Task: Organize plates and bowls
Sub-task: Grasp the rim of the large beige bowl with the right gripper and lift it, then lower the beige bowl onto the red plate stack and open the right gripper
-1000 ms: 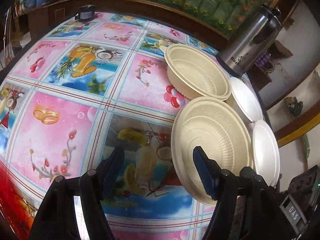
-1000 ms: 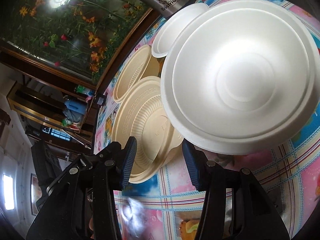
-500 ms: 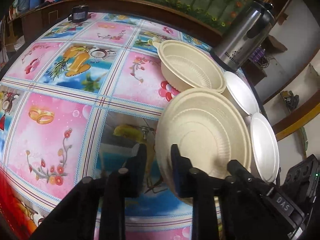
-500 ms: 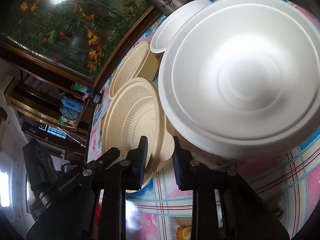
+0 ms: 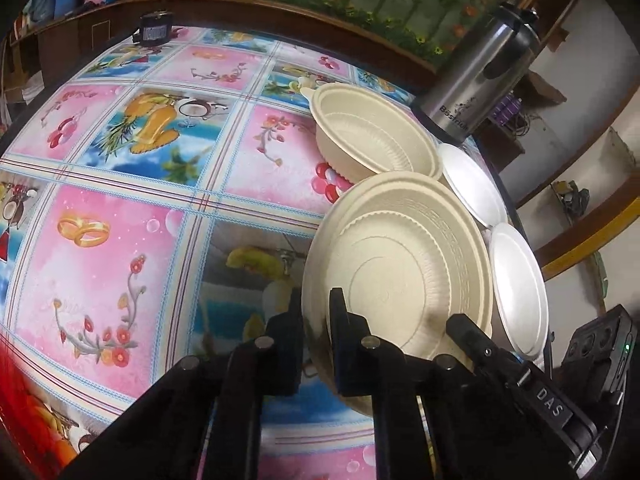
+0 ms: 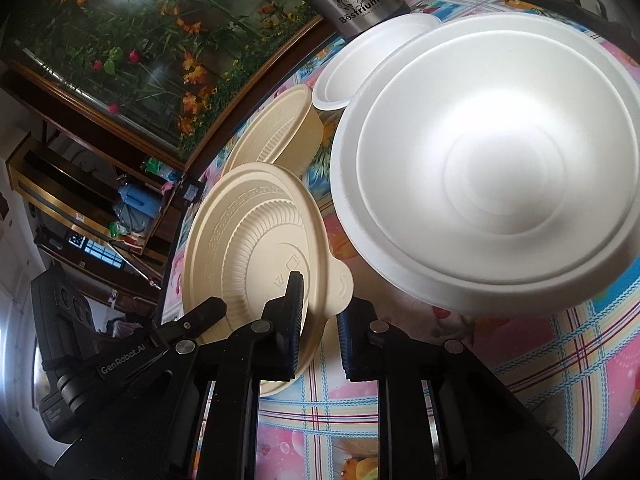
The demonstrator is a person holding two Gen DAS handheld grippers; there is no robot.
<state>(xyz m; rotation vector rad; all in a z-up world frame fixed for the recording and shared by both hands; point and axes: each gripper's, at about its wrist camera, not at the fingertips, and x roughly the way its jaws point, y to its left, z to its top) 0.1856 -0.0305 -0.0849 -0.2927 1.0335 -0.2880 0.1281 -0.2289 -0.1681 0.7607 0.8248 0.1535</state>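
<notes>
Both claws, left claw and right claw, pinch the cream bowl rim.

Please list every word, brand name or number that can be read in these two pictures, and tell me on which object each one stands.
"Bästrium": on the steel flask, also visible in the left wrist view.
"GenRobot.AI": on the left gripper body, in the right wrist view.
"DAS": on the right gripper body, in the left wrist view.
Embossed marks on the beige plate: too faint to read.
Label on the small black device: too blurred.
</notes>
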